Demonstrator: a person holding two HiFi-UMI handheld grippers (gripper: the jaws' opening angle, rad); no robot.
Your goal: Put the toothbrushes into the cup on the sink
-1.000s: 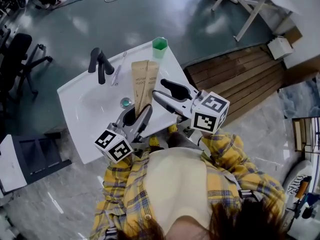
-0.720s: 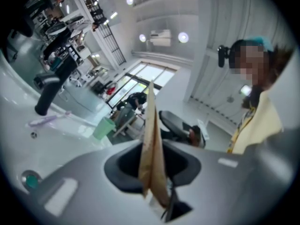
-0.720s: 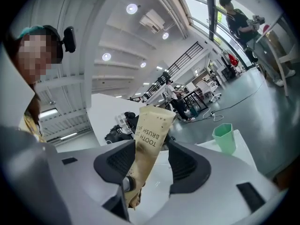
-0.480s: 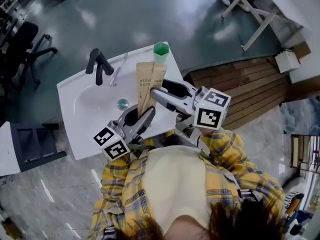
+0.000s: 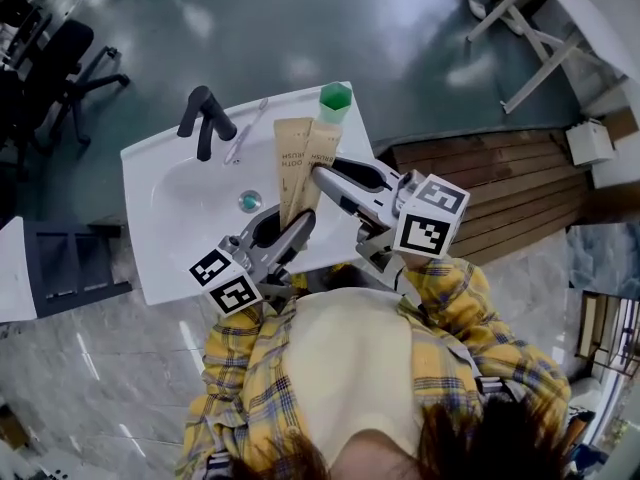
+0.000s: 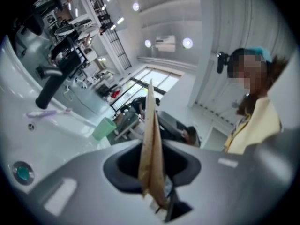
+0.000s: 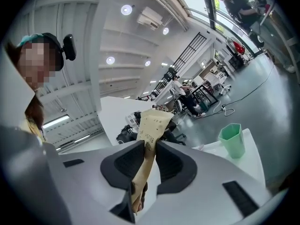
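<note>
— Head view: what are the two grippers doing?
— The left gripper [image 5: 288, 233] and the right gripper [image 5: 325, 176] both hold a brown paper packet [image 5: 305, 153] above the white sink [image 5: 160, 238]. The packet shows as two strips side by side, with "BRUSH" printed on it. I cannot tell whether that is one packet folded open or two packets.
— How do the jaws stand?
— In the left gripper view the jaws are pressed onto the packet's lower end, and the paper is seen edge-on between them. In the right gripper view the jaws have just been closing. They now pinch the paper partway up, and its top stands clear above them.
— Where is the cup?
— The green cup [image 5: 335, 101] stands upright at the far corner of the sink, just past the packet's upper end. Neither gripper touches it.
— Is there a toothbrush out of its wrapping?
— Yes. A pale purple toothbrush [image 5: 245, 131] lies flat on the sink's back ledge. It is just beside the black faucet [image 5: 203, 123], between the faucet and the cup.
</note>
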